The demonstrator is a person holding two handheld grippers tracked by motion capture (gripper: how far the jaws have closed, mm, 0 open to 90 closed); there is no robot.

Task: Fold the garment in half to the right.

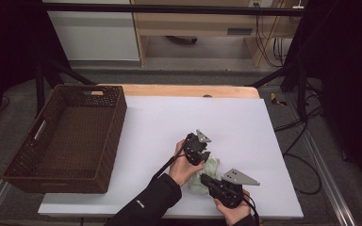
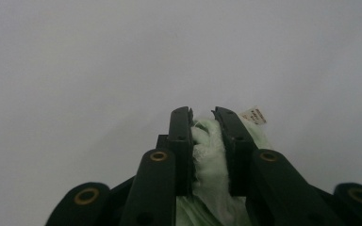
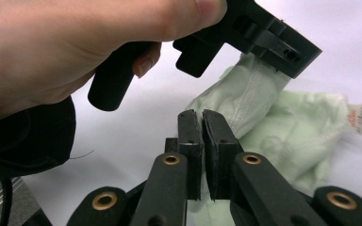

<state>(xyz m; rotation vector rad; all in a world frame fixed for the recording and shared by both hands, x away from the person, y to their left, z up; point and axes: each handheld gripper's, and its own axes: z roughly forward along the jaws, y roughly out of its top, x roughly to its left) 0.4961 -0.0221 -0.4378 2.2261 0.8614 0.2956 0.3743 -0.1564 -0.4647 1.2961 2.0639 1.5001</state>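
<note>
A pale green cloth [image 1: 211, 165] lies bunched on the white table cover near the front edge, between my two grippers. My left gripper [image 1: 202, 159] points down into it, and in the left gripper view its jaws [image 2: 202, 113] are shut on a thick fold of the cloth [image 2: 208, 155]. My right gripper [image 1: 203, 178] reaches in from the right. In the right gripper view its jaws [image 3: 201, 113] are pressed almost together, with a thin edge of the cloth [image 3: 292, 127] pinched low between them. A white label [image 3: 360, 119] hangs at the cloth's far edge.
A dark brown woven basket [image 1: 118, 117] stands at the table's left side, nothing visible inside. The white cover [image 1: 169, 117] stretches bare behind the grippers. The person's left hand [image 3: 75, 42] and the left gripper's body [image 3: 264, 37] hang close above the right jaws.
</note>
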